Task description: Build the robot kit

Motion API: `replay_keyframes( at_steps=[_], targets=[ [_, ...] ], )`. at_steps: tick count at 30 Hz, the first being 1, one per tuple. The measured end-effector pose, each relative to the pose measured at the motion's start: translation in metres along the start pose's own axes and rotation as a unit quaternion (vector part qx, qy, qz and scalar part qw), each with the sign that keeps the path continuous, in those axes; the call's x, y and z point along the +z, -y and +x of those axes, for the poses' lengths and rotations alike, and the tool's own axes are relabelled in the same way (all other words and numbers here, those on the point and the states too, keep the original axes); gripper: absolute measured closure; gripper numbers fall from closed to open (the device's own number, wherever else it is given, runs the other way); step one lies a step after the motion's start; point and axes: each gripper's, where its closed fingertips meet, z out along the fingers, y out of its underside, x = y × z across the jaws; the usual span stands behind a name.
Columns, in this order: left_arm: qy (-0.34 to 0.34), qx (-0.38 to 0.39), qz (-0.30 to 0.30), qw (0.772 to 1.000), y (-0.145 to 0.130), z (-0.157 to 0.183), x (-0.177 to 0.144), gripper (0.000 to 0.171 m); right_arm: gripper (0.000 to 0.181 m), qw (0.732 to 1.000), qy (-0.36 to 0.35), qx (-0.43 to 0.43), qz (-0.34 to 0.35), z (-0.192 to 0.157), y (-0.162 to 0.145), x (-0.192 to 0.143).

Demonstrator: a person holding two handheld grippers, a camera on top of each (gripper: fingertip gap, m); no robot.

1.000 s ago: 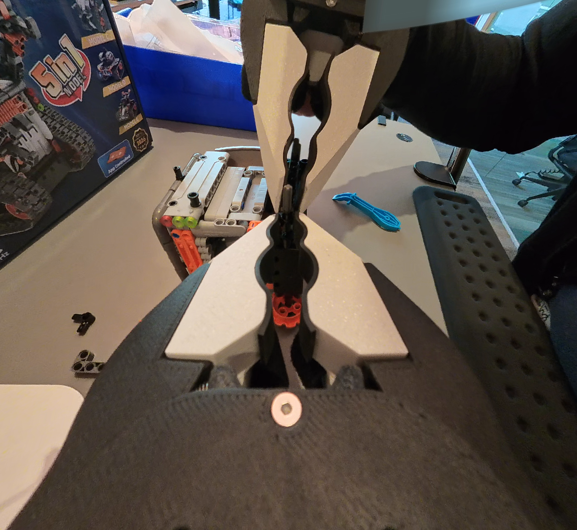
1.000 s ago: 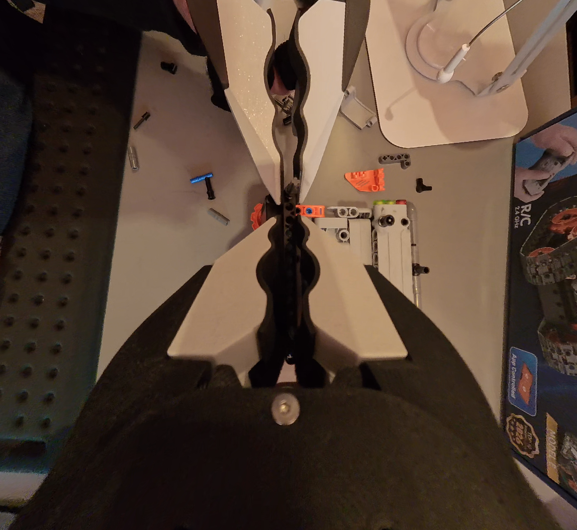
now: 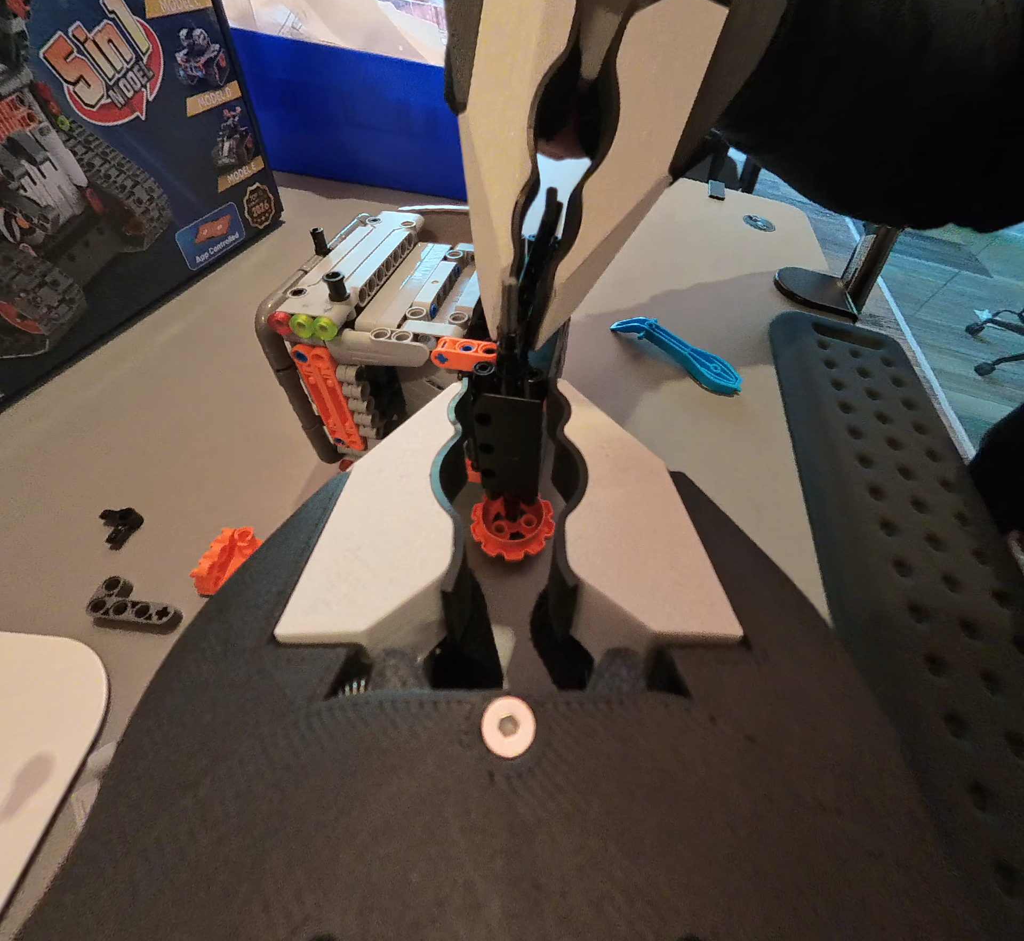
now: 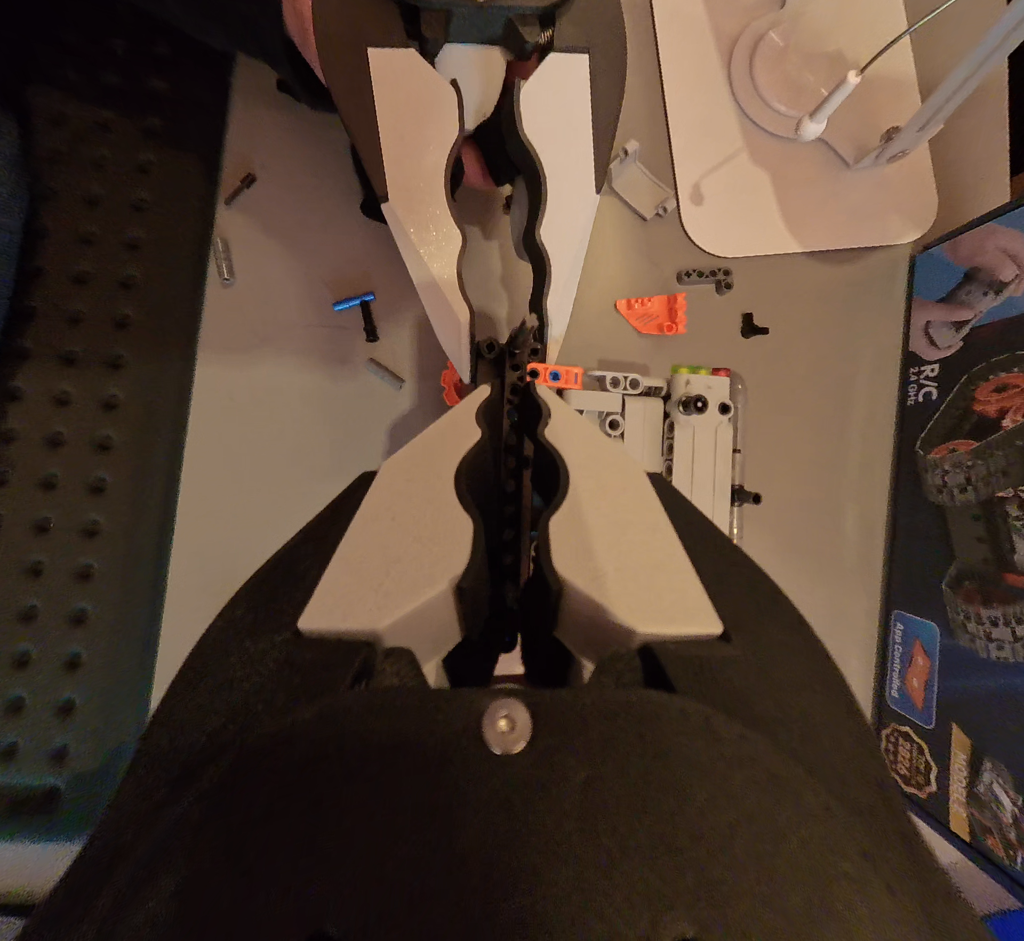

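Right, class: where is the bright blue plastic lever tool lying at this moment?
In the left wrist view the bright blue plastic lever tool lies flat on the grey table, right of the right tool and left of the perforated black mat.

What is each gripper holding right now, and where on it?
Both grip one black beam assembly: the left gripper clamps its lower end, above the orange gear; the right gripper clamps its long beam edge-on.

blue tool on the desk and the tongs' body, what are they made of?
Blue tool: looks like moulded plastic, one uniform bright colour, slight sheen. Left tongs body: likely 3D-printed plastic, matte black with fine layer lines; the fingers are matte white with a speckled grain, probably also printed.
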Motion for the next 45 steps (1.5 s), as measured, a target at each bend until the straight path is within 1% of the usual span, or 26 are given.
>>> replay_keyframes(
  at_steps=[4, 6, 8, 9, 11, 12, 15, 17, 19, 21, 22, 24, 25, 27, 28, 30, 32, 33, 34, 35, 36, 37, 40, 42, 43, 45],
  targets=[
    [0.000, 0.000, 0.006, 1.000, 0.000, 0.000, 0.000, 0.146, 0.175, 0.999, 0.026, 0.036, 0.013, 0.001, 0.000, 0.000],
    [-0.002, -0.005, 0.007, 1.000, 0.000, -0.001, -0.001, 0.146, 0.175, 0.999, 0.032, 0.036, 0.021, 0.001, 0.001, 0.001],
    [-0.001, 0.001, 0.004, 1.000, 0.000, -0.001, -0.001, 0.146, 0.174, 0.997, 0.043, 0.053, 0.031, 0.001, 0.001, -0.001],
    [-0.003, 0.000, 0.004, 1.000, 0.000, 0.000, 0.000, 0.146, 0.161, 0.997, 0.038, 0.057, 0.033, 0.002, 0.001, -0.004],
    [-0.006, -0.001, 0.002, 1.000, 0.000, -0.001, 0.001, 0.146, 0.160, 0.998, 0.023, 0.050, 0.042, 0.000, 0.002, -0.019],
    [-0.008, -0.001, -0.001, 1.000, 0.000, -0.002, 0.000, 0.146, 0.156, 0.998, 0.009, 0.052, 0.042, 0.001, -0.003, -0.029],
    [-0.008, 0.013, -0.015, 1.000, -0.001, -0.007, -0.005, 0.146, 0.160, 0.994, -0.025, 0.090, 0.052, 0.011, -0.026, -0.062],
    [-0.017, 0.005, -0.025, 1.000, -0.002, -0.011, -0.008, 0.146, 0.162, 0.991, -0.033, 0.106, 0.073, 0.011, -0.034, -0.071],
    [0.002, 0.011, -0.035, 0.999, -0.001, -0.019, -0.012, 0.145, 0.164, 0.991, -0.042, 0.111, 0.068, 0.010, -0.042, -0.066],
    [0.027, 0.008, -0.030, 0.999, 0.005, -0.024, -0.021, 0.131, 0.170, 0.990, -0.033, 0.111, 0.073, 0.005, -0.044, -0.056],
    [0.043, 0.013, -0.025, 0.999, 0.009, -0.025, -0.028, 0.128, 0.170, 0.990, -0.033, 0.114, 0.077, 0.005, -0.044, -0.052],
    [0.091, 0.032, -0.008, 0.995, 0.024, -0.025, -0.041, 0.129, 0.175, 0.989, -0.041, 0.118, 0.085, 0.008, -0.045, -0.046],
    [0.100, 0.048, 0.002, 0.994, 0.034, -0.018, -0.043, 0.130, 0.175, 0.988, -0.042, 0.118, 0.090, 0.008, -0.044, -0.045],
    [0.115, 0.095, 0.000, 0.989, 0.051, 0.004, -0.035, 0.134, 0.176, 0.988, -0.043, 0.118, 0.093, 0.007, -0.044, -0.043],
    [0.115, 0.108, -0.010, 0.987, 0.055, 0.015, -0.025, 0.134, 0.176, 0.987, -0.042, 0.120, 0.094, 0.007, -0.044, -0.043],
    [0.099, 0.110, -0.042, 0.988, 0.053, 0.034, 0.002, 0.134, 0.176, 0.987, -0.040, 0.122, 0.097, 0.006, -0.043, -0.042],
    [0.128, 0.133, -0.061, 0.981, 0.051, 0.028, 0.021, 0.138, 0.176, 0.987, -0.038, 0.120, 0.100, 0.004, -0.042, -0.041],
    [0.138, 0.130, -0.066, 0.980, 0.050, 0.022, 0.028, 0.137, 0.176, 0.987, -0.042, 0.120, 0.100, 0.004, -0.041, -0.040],
    [0.131, 0.115, -0.073, 0.982, 0.046, 0.019, 0.036, 0.138, 0.176, 0.986, -0.046, 0.122, 0.099, 0.003, -0.041, -0.040],
    [0.130, 0.106, -0.091, 0.982, 0.038, 0.016, 0.042, 0.141, 0.176, 0.986, -0.049, 0.126, 0.099, 0.003, -0.042, -0.040],
    [0.145, 0.112, -0.097, 0.978, 0.034, 0.011, 0.045, 0.138, 0.176, 0.985, -0.049, 0.130, 0.101, 0.002, -0.042, -0.039],
    [0.149, 0.116, -0.092, 0.978, 0.034, 0.010, 0.047, 0.140, 0.176, 0.985, -0.051, 0.132, 0.103, 0.002, -0.043, -0.039],
    [0.166, 0.123, -0.079, 0.975, 0.035, 0.007, 0.047, 0.152, 0.177, 0.982, -0.058, 0.138, 0.111, 0.001, -0.044, -0.039],
    [0.162, 0.110, -0.069, 0.978, 0.036, 0.006, 0.046, 0.154, 0.177, 0.982, -0.059, 0.142, 0.114, 0.001, -0.043, -0.038],
    [0.167, 0.112, -0.067, 0.977, 0.035, 0.004, 0.043, 0.153, 0.176, 0.981, -0.058, 0.146, 0.117, 0.001, -0.040, -0.037],
    [0.183, 0.117, -0.053, 0.975, 0.035, 0.006, 0.035, 0.141, 0.177, 0.978, -0.066, 0.154, 0.123, 0.002, -0.033, -0.034]
  ],
)
